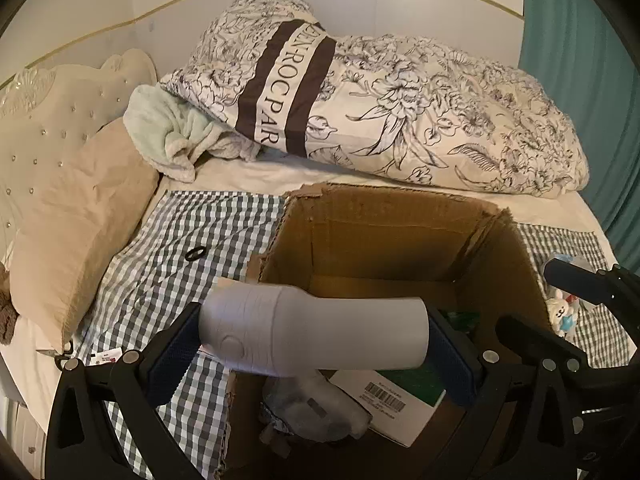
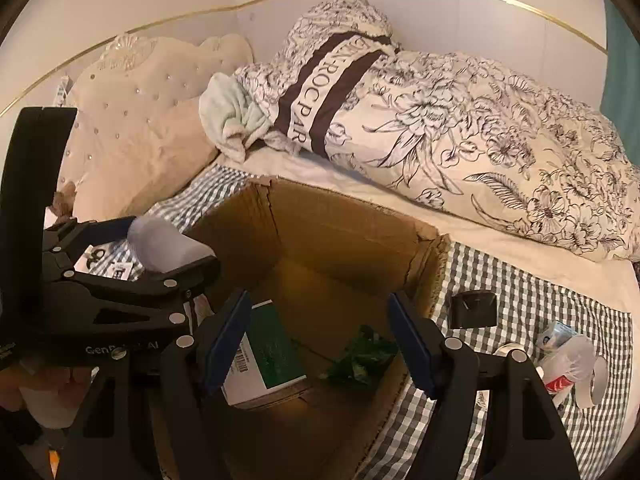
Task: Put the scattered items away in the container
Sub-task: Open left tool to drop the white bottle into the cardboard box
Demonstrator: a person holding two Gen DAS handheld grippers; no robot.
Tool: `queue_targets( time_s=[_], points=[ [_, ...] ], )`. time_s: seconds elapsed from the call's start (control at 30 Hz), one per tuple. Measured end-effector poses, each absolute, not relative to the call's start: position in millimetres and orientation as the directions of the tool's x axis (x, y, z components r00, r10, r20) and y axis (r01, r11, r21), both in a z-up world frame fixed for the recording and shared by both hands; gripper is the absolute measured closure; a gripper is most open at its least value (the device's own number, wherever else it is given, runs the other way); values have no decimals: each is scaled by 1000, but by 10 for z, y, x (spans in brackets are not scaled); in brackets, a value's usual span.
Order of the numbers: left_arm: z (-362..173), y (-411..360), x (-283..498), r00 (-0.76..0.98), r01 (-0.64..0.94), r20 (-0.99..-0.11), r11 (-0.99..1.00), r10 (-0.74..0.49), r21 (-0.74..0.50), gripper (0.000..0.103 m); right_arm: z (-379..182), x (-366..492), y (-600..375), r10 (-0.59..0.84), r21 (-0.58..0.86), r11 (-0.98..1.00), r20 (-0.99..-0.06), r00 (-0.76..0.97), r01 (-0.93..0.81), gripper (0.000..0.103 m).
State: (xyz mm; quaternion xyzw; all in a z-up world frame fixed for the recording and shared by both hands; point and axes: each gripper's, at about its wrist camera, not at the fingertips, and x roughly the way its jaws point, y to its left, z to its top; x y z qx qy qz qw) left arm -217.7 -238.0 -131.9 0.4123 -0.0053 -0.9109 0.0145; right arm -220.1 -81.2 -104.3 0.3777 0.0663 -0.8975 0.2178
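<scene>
A pale grey hair dryer (image 1: 312, 332) lies crosswise between the blue pads of my left gripper (image 1: 314, 356), which is shut on its barrel. It hangs over the near left corner of the open cardboard box (image 1: 384, 232), handle pointing down. In the right wrist view my right gripper (image 2: 318, 312) stands open above the box (image 2: 340, 224) with nothing between its pads. On the box floor below lie a white-and-green carton (image 2: 272, 356) and a green packet (image 2: 360, 358). The dryer (image 2: 168, 246) shows at the left there.
The box sits on a checked cloth (image 1: 168, 240) on a bed. On the cloth are a black ring (image 1: 195, 254), scissors (image 1: 60, 354), a black block (image 2: 474, 310), a plastic bag of small items (image 2: 568, 356) and a toy rabbit (image 1: 560, 312). A pillow (image 1: 80, 216) lies left, a duvet (image 1: 440, 120) behind.
</scene>
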Motion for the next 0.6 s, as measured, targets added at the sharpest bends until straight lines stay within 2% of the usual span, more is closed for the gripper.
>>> queue_targets(
  time_s=[0.27,0.6],
  points=[
    [-1118,-2286,-2080,-691,4,-722,-999,-30,37,0,-794,-2098,-691,-343,47,-907,-661,-667,419,28],
    [-874,-2224,-1930,-720,5,-693,-999,-32,41,0,-516,-1915,-579,-346,43,-911,-619,-705,409,27]
  ],
)
